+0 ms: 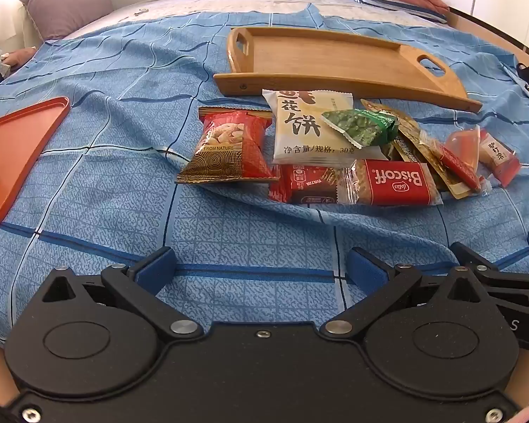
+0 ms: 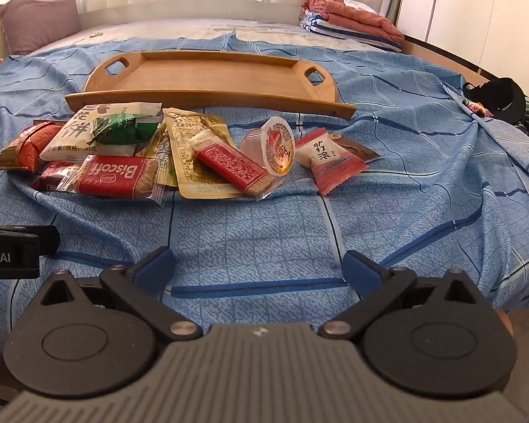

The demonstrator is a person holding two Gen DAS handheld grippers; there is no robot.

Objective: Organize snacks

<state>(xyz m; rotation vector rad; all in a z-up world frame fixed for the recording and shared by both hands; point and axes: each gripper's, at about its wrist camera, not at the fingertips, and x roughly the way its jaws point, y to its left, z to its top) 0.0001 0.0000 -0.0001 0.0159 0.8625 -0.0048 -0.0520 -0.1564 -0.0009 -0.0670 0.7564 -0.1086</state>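
Blue checked bedsheet (image 1: 123,183) carries the snacks: nut packet (image 1: 225,148) leftmost, Biscoff biscuit (image 1: 393,183) in the middle, jelly cup (image 2: 269,144) further right, all just before the wooden tray (image 1: 335,58). Left hand-held gripper (image 1: 261,269) and right hand-held gripper (image 2: 259,268) both gape wide, empty.

A heap of wrapped snacks lay on the blue bedspread just in front of an empty wooden tray (image 2: 208,77), which sat farther back with cut-out handles at both ends. At the heap's left was a red nut packet (image 1: 225,146); beside it a white cake packet (image 1: 299,130) carried a green pea packet (image 1: 361,127). Nearer lay a red Biscoff biscuit (image 2: 118,176). To the right, a jelly cup (image 2: 269,144) rested on its side beside a pink-and-white sweet (image 2: 329,162).
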